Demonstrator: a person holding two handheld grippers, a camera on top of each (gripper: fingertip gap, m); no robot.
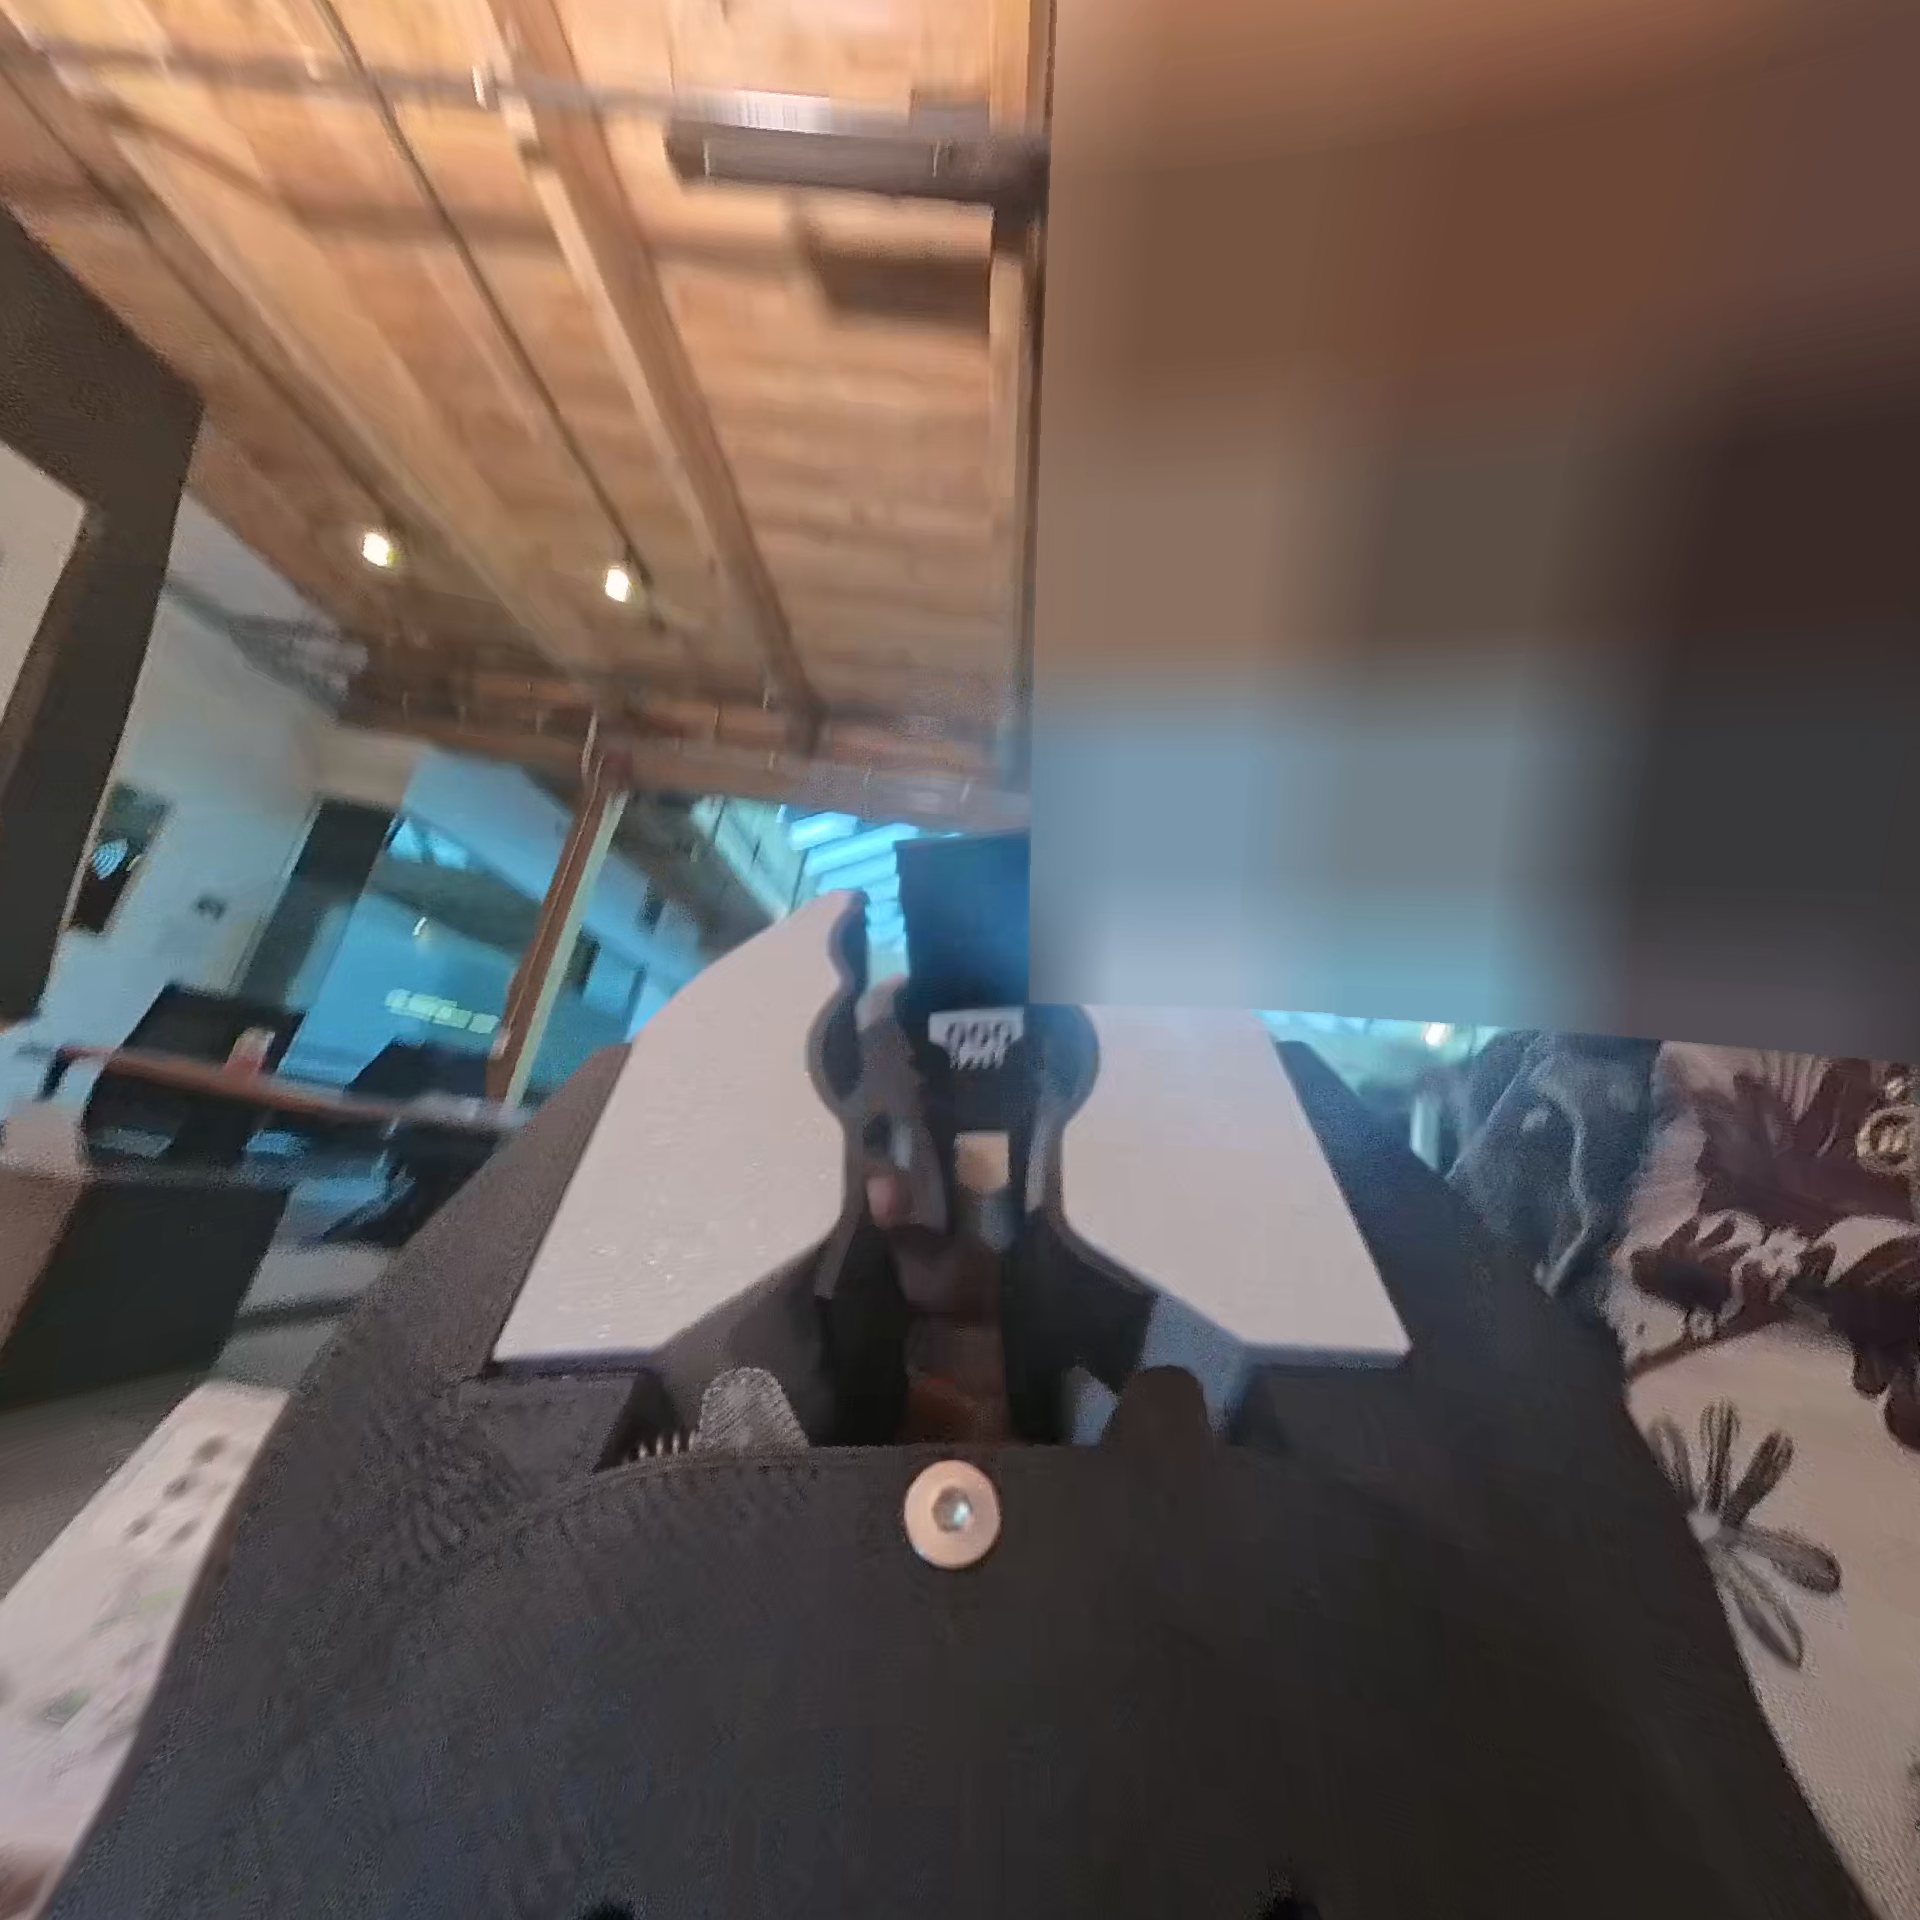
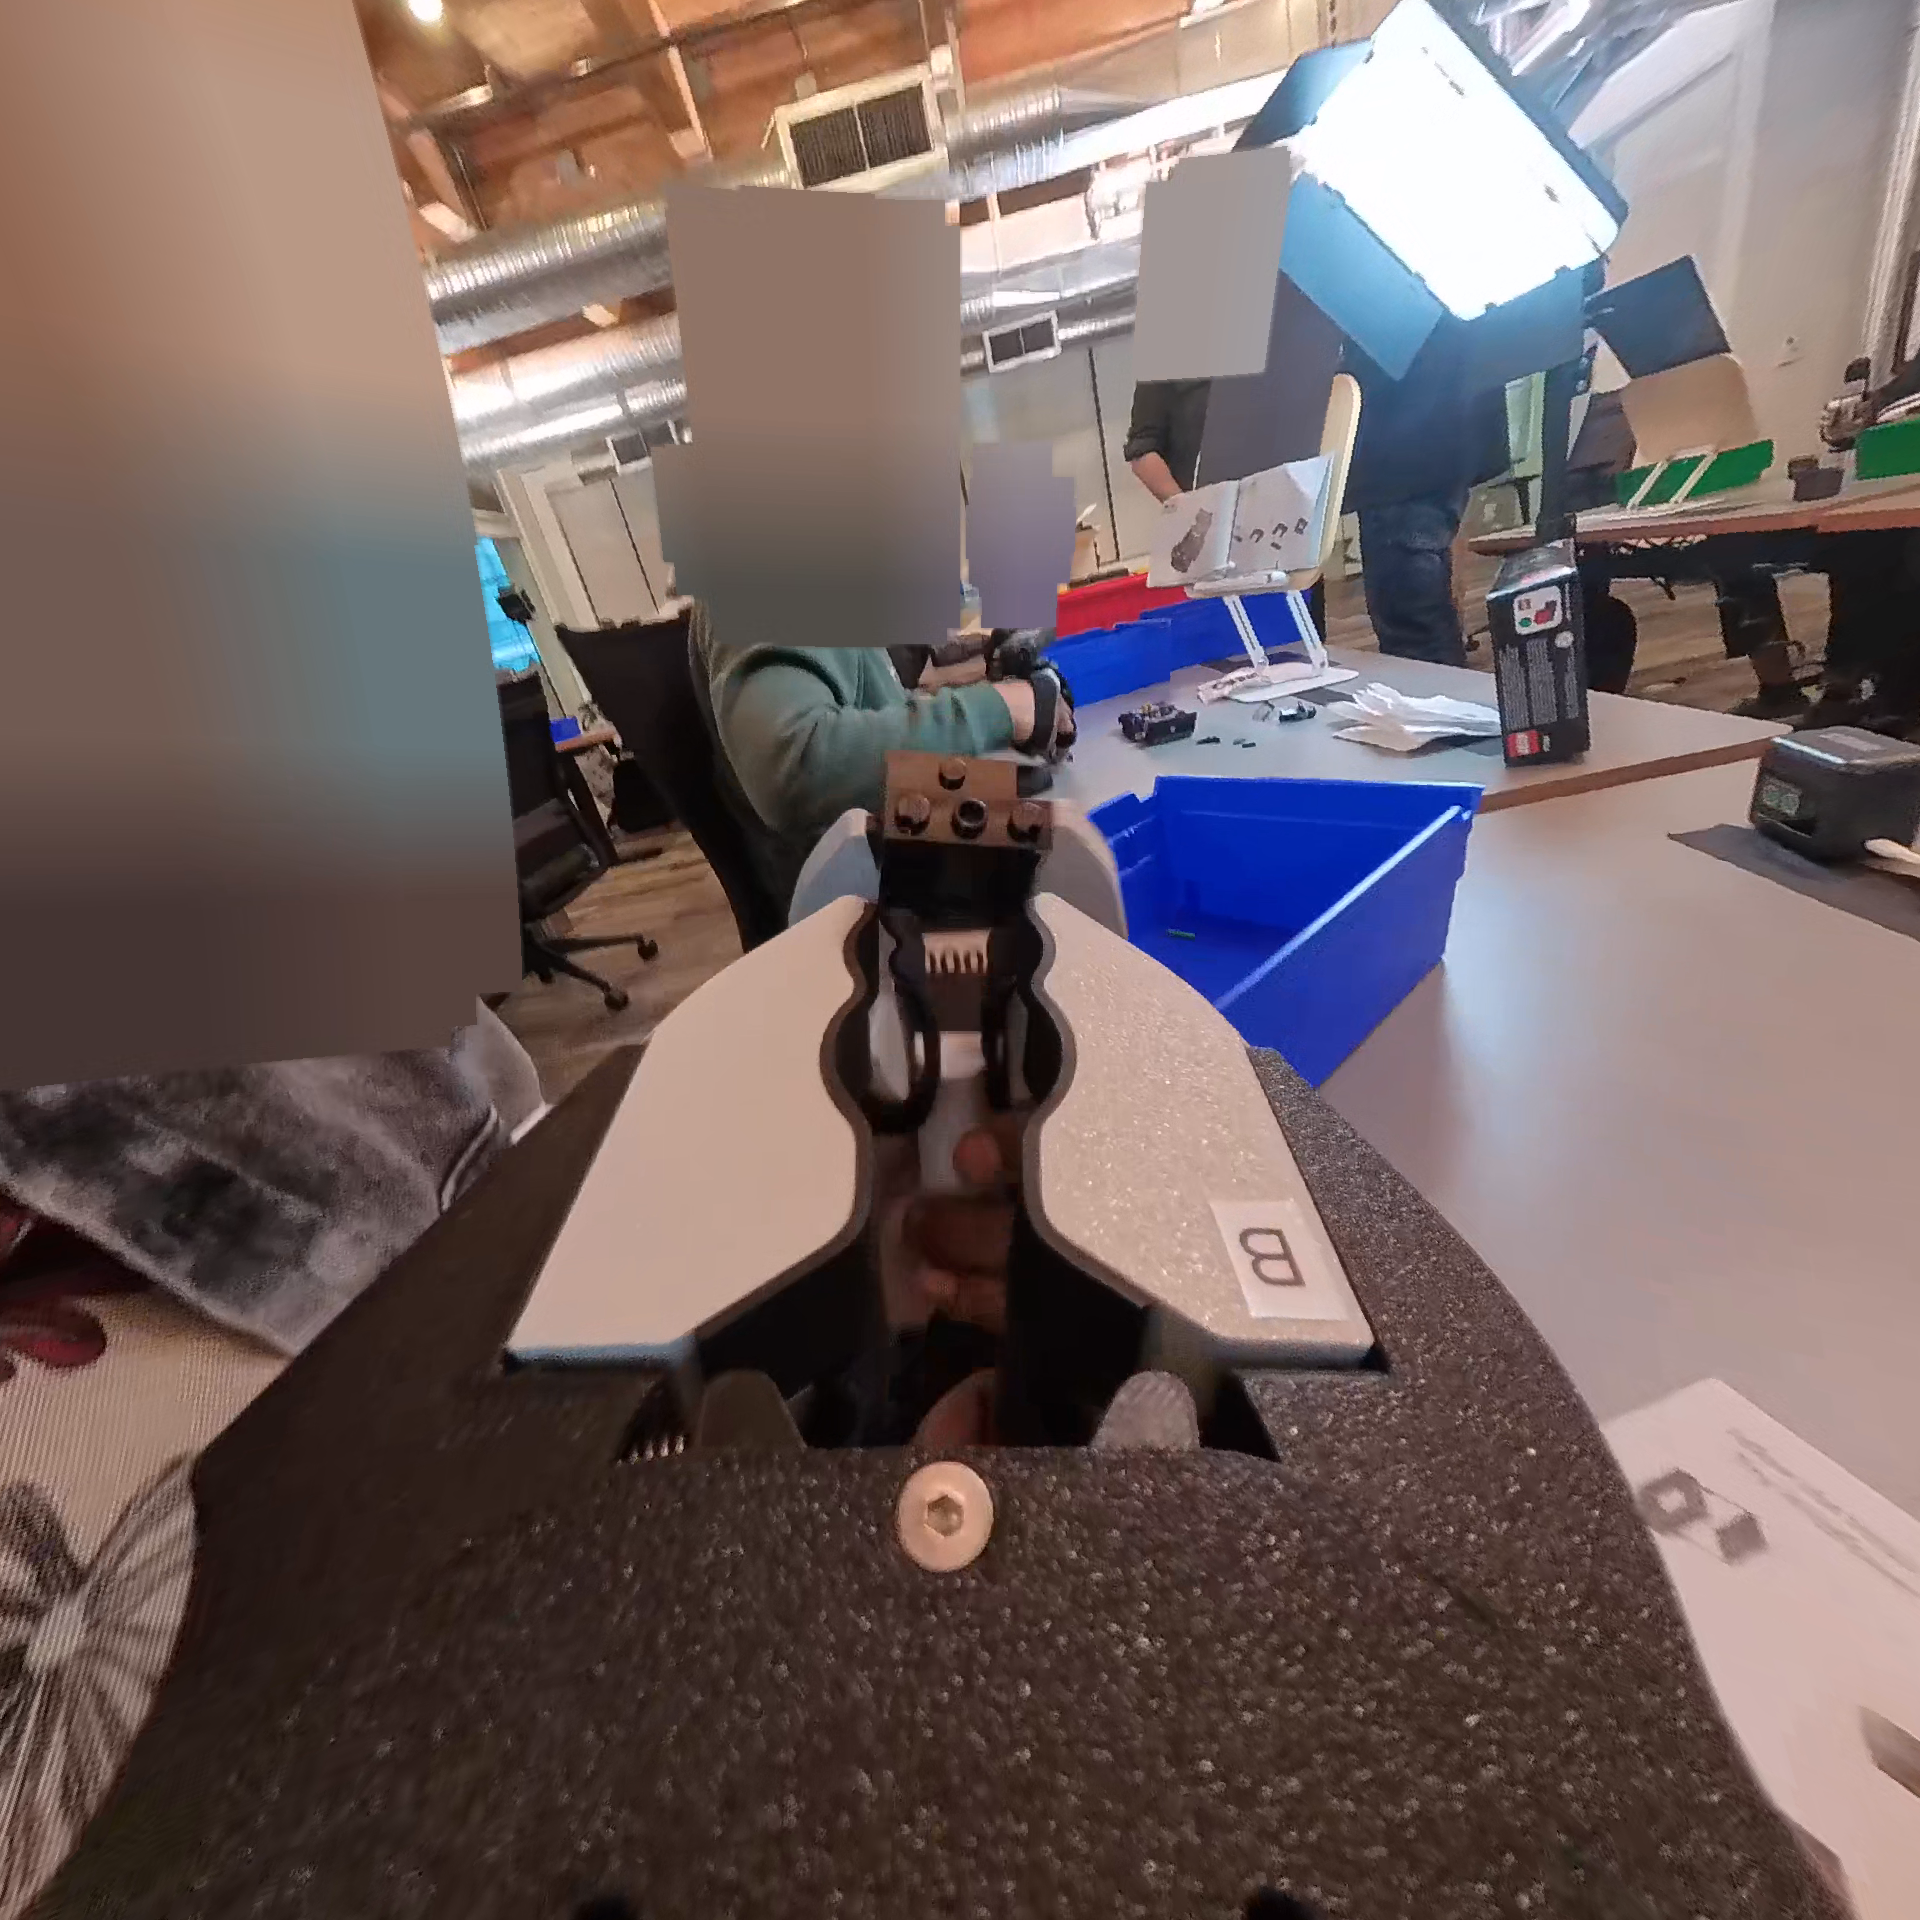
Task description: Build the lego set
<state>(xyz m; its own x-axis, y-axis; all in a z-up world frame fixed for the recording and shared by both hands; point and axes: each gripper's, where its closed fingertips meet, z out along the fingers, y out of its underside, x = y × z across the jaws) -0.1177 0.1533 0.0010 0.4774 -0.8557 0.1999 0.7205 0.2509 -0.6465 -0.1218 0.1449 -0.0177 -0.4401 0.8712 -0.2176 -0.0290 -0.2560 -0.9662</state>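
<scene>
A small black Lego assembly (image 2: 961,816) with studs on top and a white grille piece sits between both grippers, held up in the air. My right gripper (image 2: 956,914) is shut on it from the near side. The pale fingers (image 2: 1101,873) of the other gripper close on it from the far side. In the left wrist view my left gripper (image 1: 956,997) points up toward the wooden ceiling and is shut on the same assembly (image 1: 971,1039). Its right fingertip is hidden by a blur patch.
A blue bin (image 2: 1299,904) lies on the grey table (image 2: 1610,1091) ahead right. A printed sheet (image 2: 1787,1558) lies at the near right. A black box (image 2: 1543,665), a booklet stand (image 2: 1247,530) and a seated person's green sleeve (image 2: 831,727) are at the farther table. Floral cloth (image 2: 62,1455) is at the left.
</scene>
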